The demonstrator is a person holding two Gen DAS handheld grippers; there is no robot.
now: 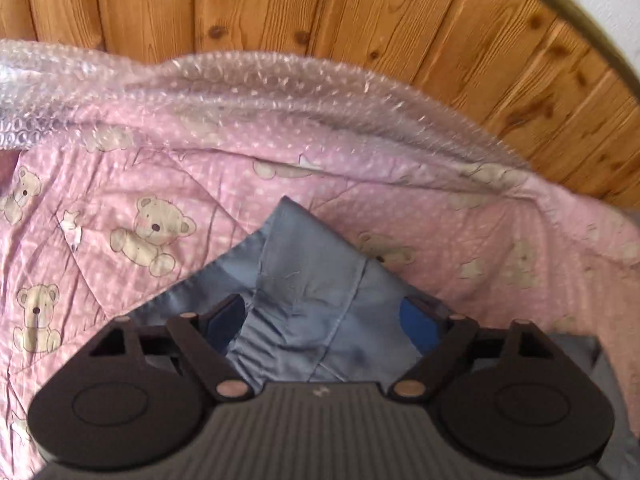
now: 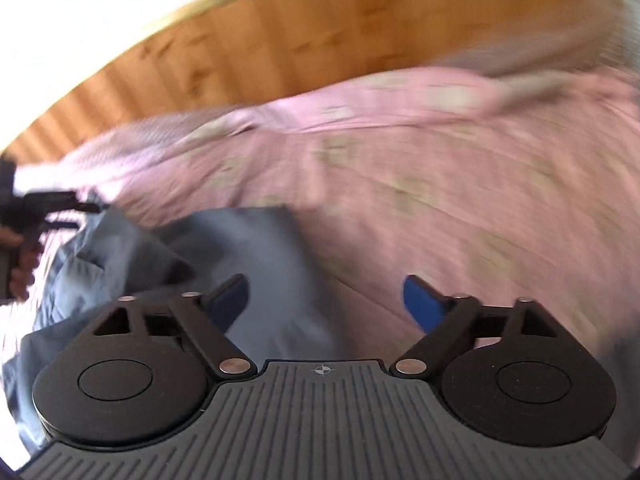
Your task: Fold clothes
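Here both grippers stand wide and hold nothing. Left gripper (image 1: 324, 316) hangs over the blue garment (image 1: 304, 280), which lies rumpled on the pink quilt (image 1: 120, 184), likely lining up a grab. Right gripper (image 2: 326, 304) straddles the garment's edge, jaws clear of cloth; view blurred.

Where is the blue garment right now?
In the left wrist view, the blue garment lies on the pink teddy-bear blanket, right ahead of the open left gripper.

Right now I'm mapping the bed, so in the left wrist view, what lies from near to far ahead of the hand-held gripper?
Left hand-held gripper → blue-grey garment → pink teddy-bear quilt → bubble wrap → wooden wall panelling.
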